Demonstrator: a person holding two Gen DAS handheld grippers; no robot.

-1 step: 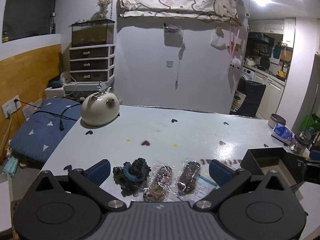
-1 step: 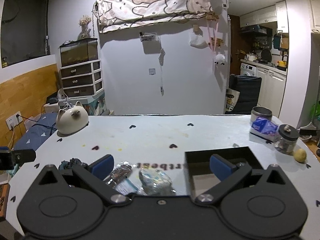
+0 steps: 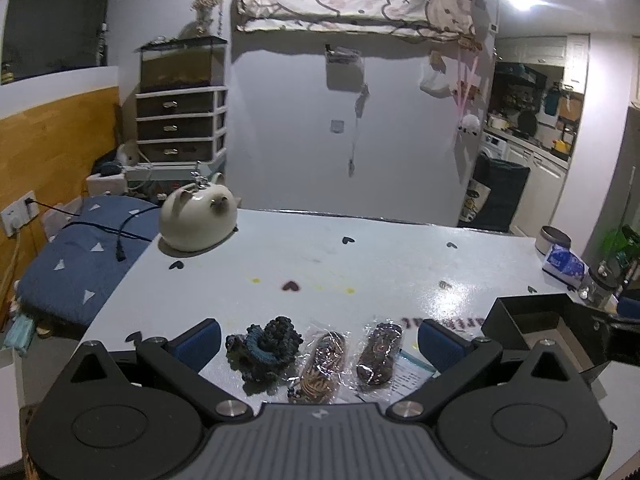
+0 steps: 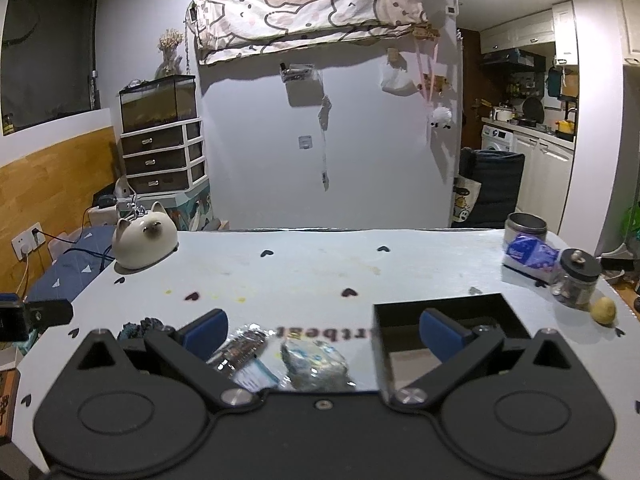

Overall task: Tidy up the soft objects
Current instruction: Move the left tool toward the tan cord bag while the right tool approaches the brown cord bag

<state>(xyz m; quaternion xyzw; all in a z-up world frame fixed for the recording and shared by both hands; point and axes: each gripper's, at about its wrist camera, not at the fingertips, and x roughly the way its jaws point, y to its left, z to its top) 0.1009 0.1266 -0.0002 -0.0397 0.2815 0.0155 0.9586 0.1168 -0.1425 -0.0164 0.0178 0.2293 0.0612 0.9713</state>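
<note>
Both grippers hang low over the near edge of the table (image 3: 400,264), and the job looks to be at its very start, with nothing picked up yet. The left gripper (image 3: 318,342) is spread wide and holds nothing; between its blue pads lie a dark knitted scrunchie (image 3: 264,346) and two clear packets of hair ties (image 3: 320,364) (image 3: 378,354), side by side on the near table. The right gripper (image 4: 322,332) is equally wide apart and empty, with a crinkled plastic packet (image 4: 314,362) lying between its fingers and a black open box (image 4: 440,314) just to the right, its right finger over the box's opening. The box appears to be the destination. The next move calls for lowering one gripper onto a soft item, closing gently, then carrying it right into the box
</note>
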